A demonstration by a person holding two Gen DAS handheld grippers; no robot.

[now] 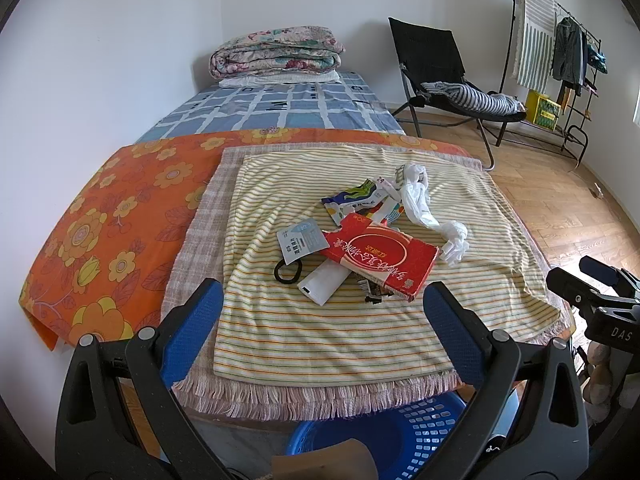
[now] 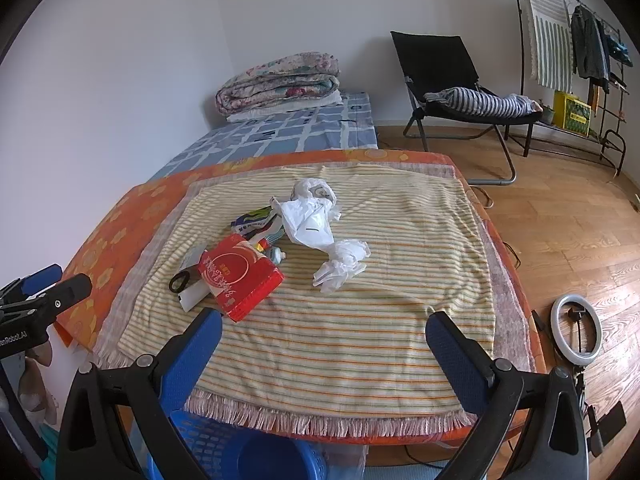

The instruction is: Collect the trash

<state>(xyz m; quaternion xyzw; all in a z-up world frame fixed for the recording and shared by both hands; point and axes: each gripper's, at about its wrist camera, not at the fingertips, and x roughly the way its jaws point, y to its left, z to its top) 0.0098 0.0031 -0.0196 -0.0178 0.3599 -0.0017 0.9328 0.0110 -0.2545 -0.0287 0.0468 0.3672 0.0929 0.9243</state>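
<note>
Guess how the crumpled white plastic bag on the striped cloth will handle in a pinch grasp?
The white plastic bag looks thin and crumpled, so likely very light and floppy, trailing below any pinch. Its knotted lower end seems the bulkiest hold. One part sits against the colourful wrappers, so it may drag them along.

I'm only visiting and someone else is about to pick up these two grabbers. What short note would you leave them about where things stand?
Left gripper: fingers open, holding nothing, hovering over the near edge of the striped towel.
Right gripper: fingers open, holding nothing, also at the near edge.
Trash lies in a pile mid-towel: red carton, crumpled white plastic bag, colourful wrappers, paper tag. A black hair tie and a white stick-like item lie beside the carton.
Blue basket sits on the floor just below the near edge.
Done: nothing picked up.
Left: move every trash piece into the basket.
</note>
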